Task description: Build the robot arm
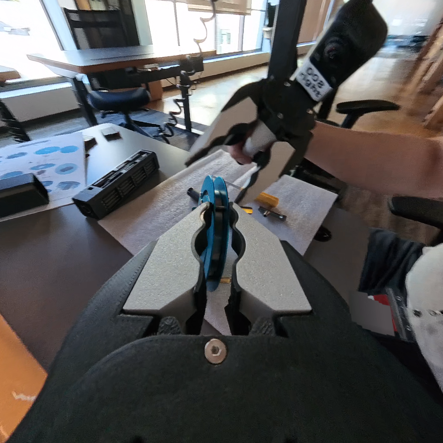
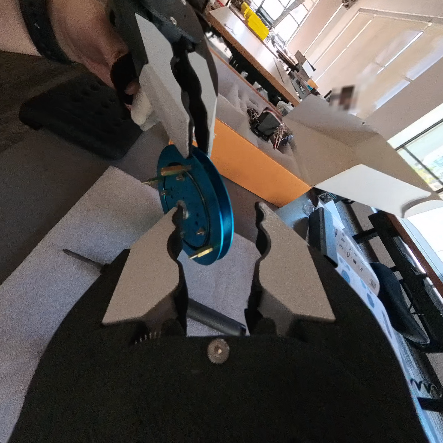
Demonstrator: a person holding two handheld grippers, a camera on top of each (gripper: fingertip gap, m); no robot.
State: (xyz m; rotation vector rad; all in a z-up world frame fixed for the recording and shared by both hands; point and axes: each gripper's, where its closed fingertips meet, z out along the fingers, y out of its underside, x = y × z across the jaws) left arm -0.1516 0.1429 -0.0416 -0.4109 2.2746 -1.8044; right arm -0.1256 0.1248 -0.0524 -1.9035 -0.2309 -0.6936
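At the centre of the frame, the blue disc assembly is clenched edge-on by the left tool above the white foam sheet on the counter, while the right tool is held released near it.

A dark brown table carries everything. A white foam sheet lies across its middle. On the sheet's far right part lie a yellow block and, just beside it, a small grey metal tool. Left of the sheet lies a long black case, and farther left a printed sheet with blue shapes with a black box on it. At the near left edge sits what seems an orange box.
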